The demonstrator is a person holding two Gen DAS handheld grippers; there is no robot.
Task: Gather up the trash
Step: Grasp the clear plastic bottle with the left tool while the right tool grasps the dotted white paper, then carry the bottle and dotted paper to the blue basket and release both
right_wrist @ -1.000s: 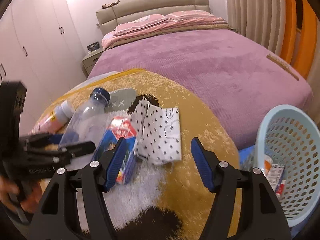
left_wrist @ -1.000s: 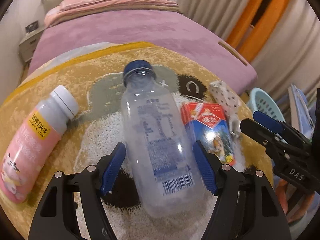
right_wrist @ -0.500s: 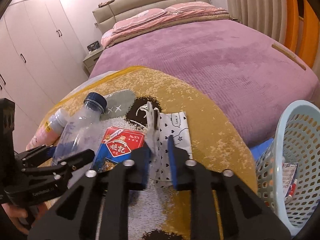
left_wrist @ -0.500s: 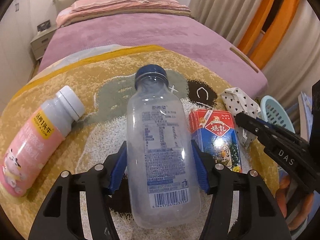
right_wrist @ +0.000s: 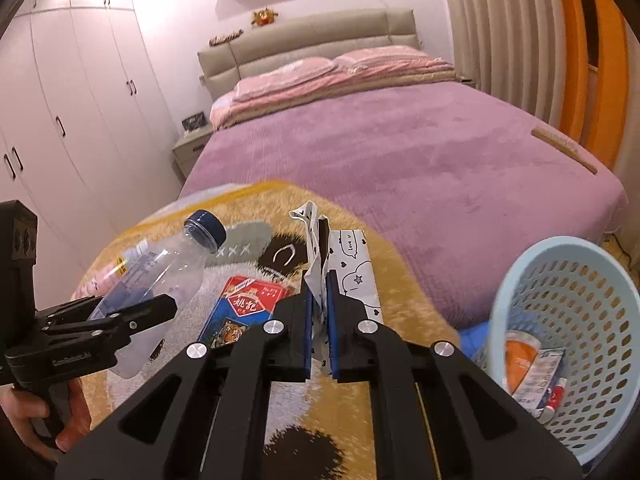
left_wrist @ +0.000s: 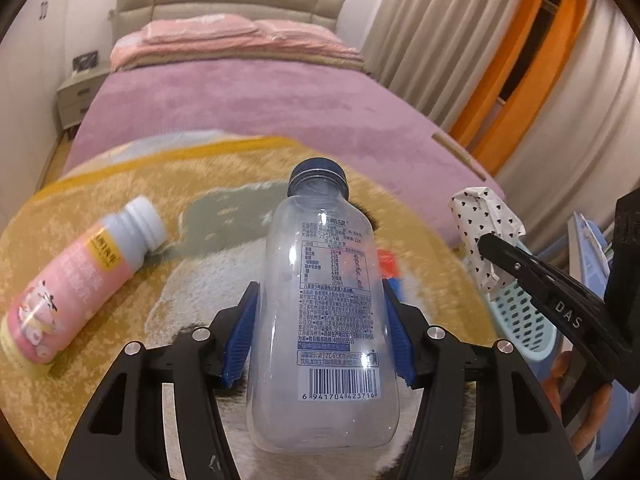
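My left gripper (left_wrist: 320,340) is shut on a clear plastic bottle (left_wrist: 324,304) with a blue cap and holds it above the rug; the bottle also shows in the right wrist view (right_wrist: 160,280). My right gripper (right_wrist: 319,320) is shut on a white paper wrapper (right_wrist: 352,272) with black hearts, lifted off the rug; it also shows in the left wrist view (left_wrist: 484,236). A pink milk bottle (left_wrist: 84,284) lies on the yellow rug (left_wrist: 100,184) at left. A red and blue carton (right_wrist: 244,308) lies on the rug between the grippers.
A light blue mesh basket (right_wrist: 568,340) with some wrappers inside stands on the floor at right, also in the left wrist view (left_wrist: 524,316). A bed with a purple cover (right_wrist: 400,152) lies behind the rug. White wardrobes (right_wrist: 60,120) line the left wall.
Both grippers closed from open: the left on the clear bottle, the right on the heart-print wrapper. Both then lifted their items off the rug.
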